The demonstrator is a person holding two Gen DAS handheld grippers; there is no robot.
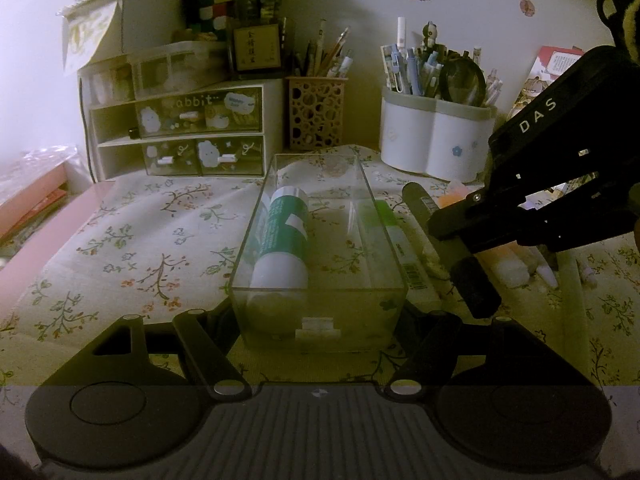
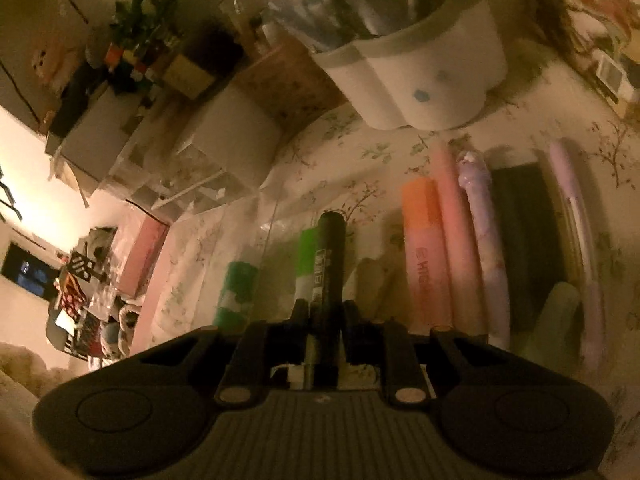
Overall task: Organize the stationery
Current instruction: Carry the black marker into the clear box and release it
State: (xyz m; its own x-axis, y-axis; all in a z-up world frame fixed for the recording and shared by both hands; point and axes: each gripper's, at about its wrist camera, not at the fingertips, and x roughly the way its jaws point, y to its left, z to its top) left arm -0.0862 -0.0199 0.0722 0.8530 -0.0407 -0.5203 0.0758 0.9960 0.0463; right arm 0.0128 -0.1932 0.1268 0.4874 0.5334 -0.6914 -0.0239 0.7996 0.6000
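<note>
The left tool [image 1: 320, 320] clamps the near end of a clear plastic box [image 1: 320, 240] holding a green-and-white glue stick [image 1: 285, 236]. Just right of it, the right tool [image 2: 327, 312] grips a black marker [image 2: 330, 256] above the floral tablecloth [image 1: 132, 240]. Further right lie what appear to be highlighters [image 2: 424, 248]; a white pen holder [image 1: 436, 136] stands beyond.

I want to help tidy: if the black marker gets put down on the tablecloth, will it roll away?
Probably a little: the black marker looks round and smooth. The tablecloth looks soft, likely slowing it. It seems stiff, staying straight between the right gripper's fingers.
</note>
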